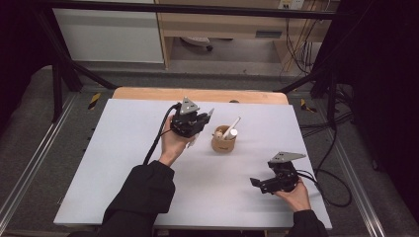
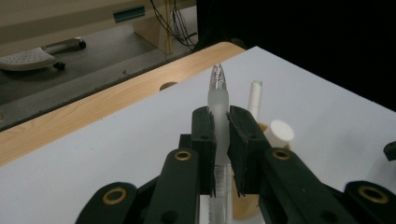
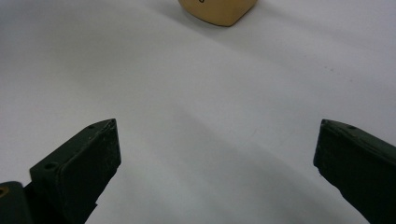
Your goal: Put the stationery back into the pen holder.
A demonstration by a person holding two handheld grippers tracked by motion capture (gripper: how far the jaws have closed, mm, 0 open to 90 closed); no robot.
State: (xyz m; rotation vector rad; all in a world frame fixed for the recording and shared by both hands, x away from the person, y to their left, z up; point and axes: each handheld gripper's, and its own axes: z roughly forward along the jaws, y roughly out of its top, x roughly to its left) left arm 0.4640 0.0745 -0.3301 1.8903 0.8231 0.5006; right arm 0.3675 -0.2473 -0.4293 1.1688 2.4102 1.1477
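A frosted pen (image 2: 218, 109) is clamped between the jaws of the left gripper (image 1: 193, 129), long axis running straight out along them, tip away from the hand. The wooden pen cup (image 1: 224, 142) sits just beyond and to the right of that gripper, nearer it than the right gripper (image 1: 257, 183), and is seen holding a white marker (image 1: 230, 129) and other sticks. The right gripper is spread wide with nothing between its jaws.

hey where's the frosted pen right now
The frosted pen is clamped between the left gripper jaws, tip up, just left of the wooden cup near the table's middle in the high view.
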